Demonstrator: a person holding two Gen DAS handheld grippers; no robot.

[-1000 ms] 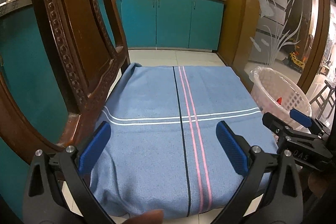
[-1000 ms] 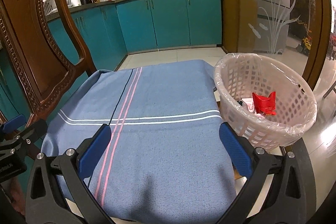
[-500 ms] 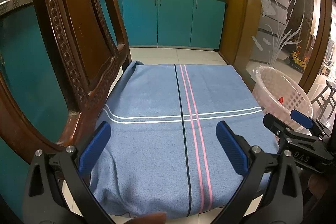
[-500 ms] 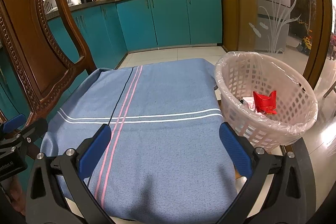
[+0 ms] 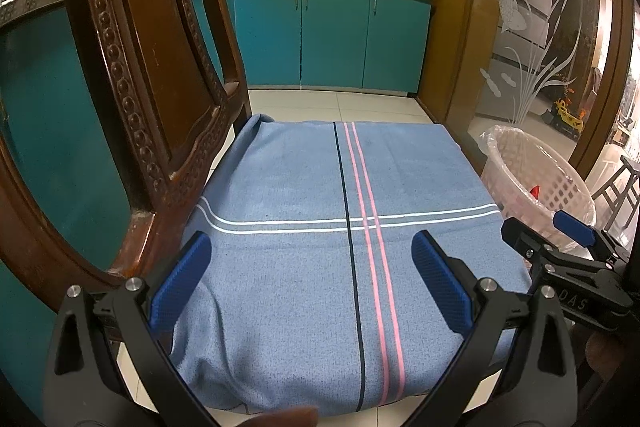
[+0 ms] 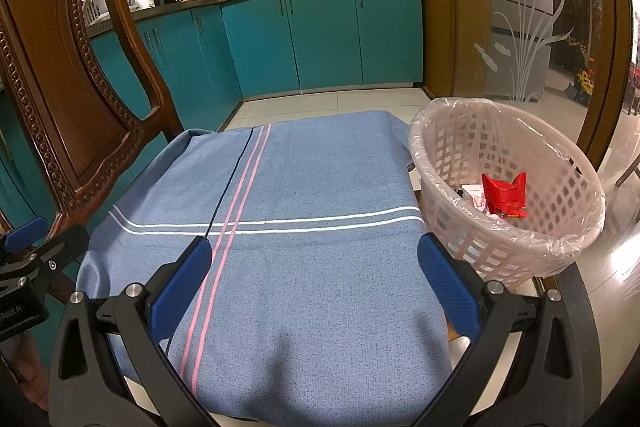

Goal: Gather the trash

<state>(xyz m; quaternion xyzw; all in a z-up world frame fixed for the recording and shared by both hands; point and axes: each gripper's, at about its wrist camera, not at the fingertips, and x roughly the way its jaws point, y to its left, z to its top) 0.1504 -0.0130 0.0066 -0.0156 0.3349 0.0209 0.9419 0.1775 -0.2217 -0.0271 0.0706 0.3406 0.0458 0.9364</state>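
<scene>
Cloth-covered seat ahead of me, basket to its right, kitchen behind.

My left gripper and right gripper sit at the bottom of their frames, fingers spread over the near part of the cloth. The cloth lies on the chair seat at frame centre. The chair back rises at the left of both frames. The basket stands just beside the cloth's right edge; a wrapper lies in it on other trash. Cabinets run across the upper middle behind the seat, pots on the counter above them. Glass panel at upper right.
</scene>
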